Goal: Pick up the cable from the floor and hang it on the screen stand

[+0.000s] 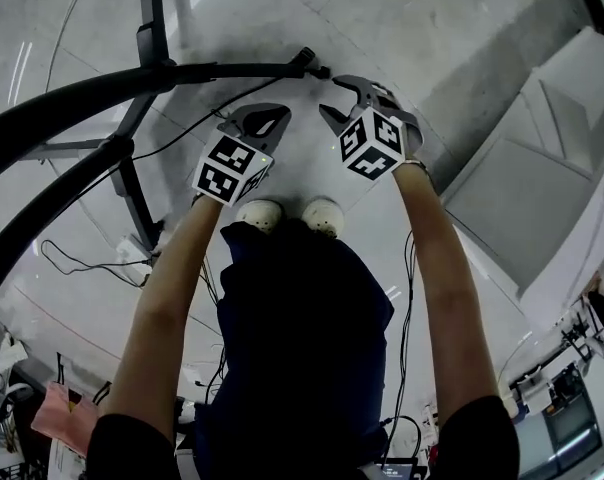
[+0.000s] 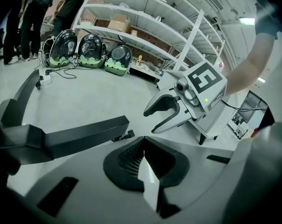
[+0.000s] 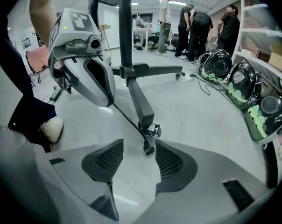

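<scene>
Thin black cable is on the pale grey floor, not picked up. It runs past the base of the black metal screen stand, and its plug end lies just beside the small caster at the tip of one stand leg. My right gripper is released, jaws wide apart and pointing steeply down. In the right gripper view that plug end shows in the gap between the pads, but neither pad touches it. My left gripper is clenched, pads meeting tip to tip with nothing visible between them. From the right gripper view the cable passes under the left gripper's tip; I can't tell if they touch. In the head view both grippers hang side by side, near each other, in front of my white shoes. A row of black-and-green domed cases sits on the floor along white shelving, and people stand at the far end.
</scene>
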